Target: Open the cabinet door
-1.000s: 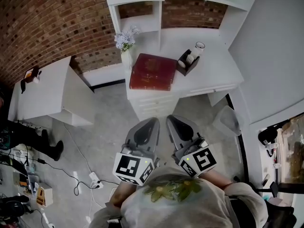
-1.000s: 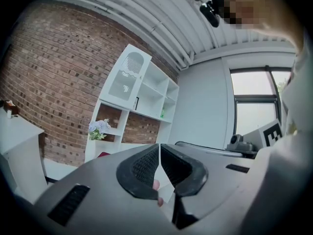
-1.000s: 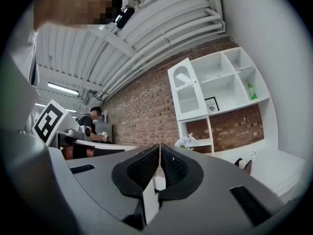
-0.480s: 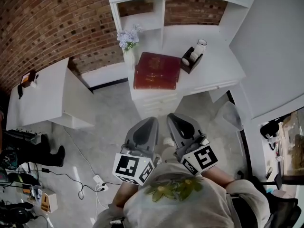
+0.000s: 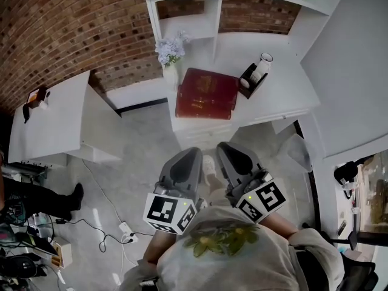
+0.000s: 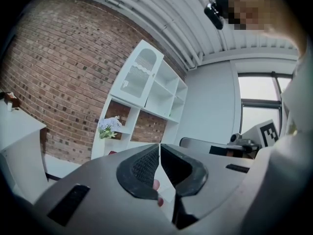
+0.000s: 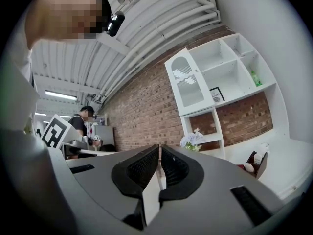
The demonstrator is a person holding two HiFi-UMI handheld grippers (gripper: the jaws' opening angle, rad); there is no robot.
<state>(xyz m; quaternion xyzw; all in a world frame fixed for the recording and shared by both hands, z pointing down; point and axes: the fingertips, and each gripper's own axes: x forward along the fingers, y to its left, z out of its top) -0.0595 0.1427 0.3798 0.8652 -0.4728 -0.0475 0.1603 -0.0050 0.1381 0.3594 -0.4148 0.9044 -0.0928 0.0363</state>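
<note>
left tongs [image 6: 159, 146] together, empty | right tongs [image 7: 159, 148] together, empty | white arched-pane cabinet door [image 7: 187, 84] well ahead | dark-red rectangular book [image 5: 205, 93] on white desk [image 5: 285, 90]

At the upper left of the head view the brick wall [image 5: 60, 29] is red-brown with pale joints. The desk [image 5: 276, 99], the shelf unit [image 5: 182, 23] and its cabinet door [image 7: 188, 82] are white. The book [image 5: 206, 93] is dark red and the flowers [image 5: 171, 47] pale lilac. The left hand-held gripper [image 5: 191, 153] and the right hand-held gripper [image 5: 224, 147] are grey, with black-and-white square patterns low in the frame. The floor [image 5: 139, 144] is grey.
</note>
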